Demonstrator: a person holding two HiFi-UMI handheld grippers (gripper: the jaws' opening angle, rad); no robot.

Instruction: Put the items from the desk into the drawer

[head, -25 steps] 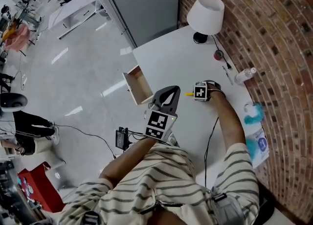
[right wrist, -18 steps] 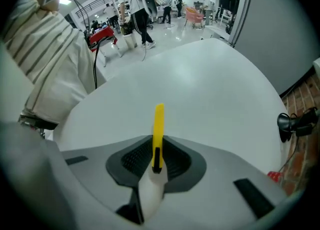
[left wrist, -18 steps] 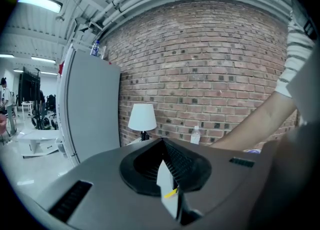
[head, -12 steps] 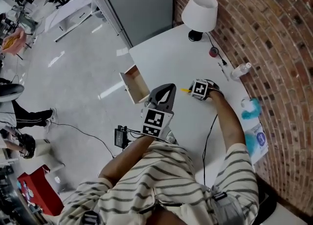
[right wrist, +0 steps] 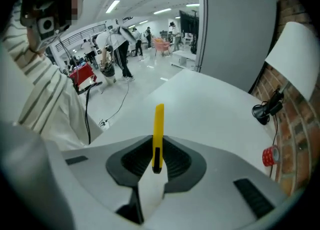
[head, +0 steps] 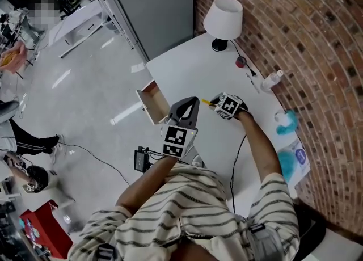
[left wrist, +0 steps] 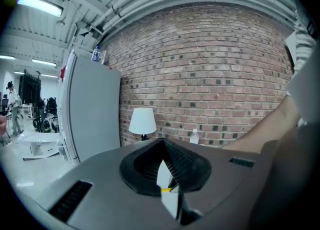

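Observation:
My right gripper (head: 218,103) is shut on a slim yellow utility knife (head: 206,102) and holds it above the white desk (head: 190,67). In the right gripper view the knife (right wrist: 158,121) stands out past the jaws of the right gripper (right wrist: 157,146), over bare desk. The wooden drawer (head: 152,102) hangs open at the desk's left edge and looks empty. My left gripper (head: 193,102) hovers just right of the drawer, jaws together with nothing between them; its own view (left wrist: 164,146) shows the same.
A white lamp (head: 222,19) stands at the desk's far corner. A red tape roll (head: 241,61), a small bottle (head: 271,80), a teal object (head: 286,122) and a blue-white packet (head: 298,160) line the brick wall side. A black cable (head: 234,160) crosses the near desk.
The right gripper has lifted off the desk with the yellow knife, rolled, and shifted slightly toward the drawer. The left gripper has stayed where it was.

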